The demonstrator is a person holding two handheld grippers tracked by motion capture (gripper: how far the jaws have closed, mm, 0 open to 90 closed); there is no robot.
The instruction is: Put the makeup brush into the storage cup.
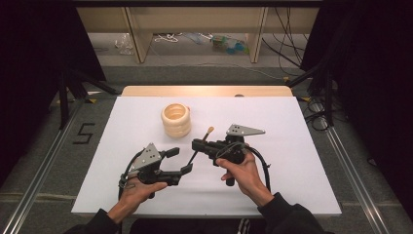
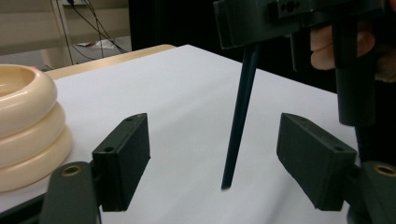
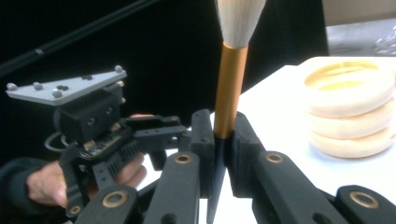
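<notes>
From above, we see our right tongs point(image 1: 197, 145) clamped on a slim dark-handled, gold-ferruled brush point(image 1: 200, 144) over the white worktop point(image 1: 272, 185). In the left gripper view, our left tongs point(image 2: 212, 154) gape around its handle, untouching. In the right gripper view, the cream stacked-ring holder point(image 3: 348, 105) stands beside.

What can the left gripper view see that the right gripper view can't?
Left gripper view alone: the brush's dark pointed handle end hanging just over the white table, between the open left claw.

Right gripper view alone: the brush's white bristles and gold ferrule, with the right claw shut on the brush just below the gold part, and the left claw's grey plate.

Both: the brush, the cream ring stack and the table.
</notes>
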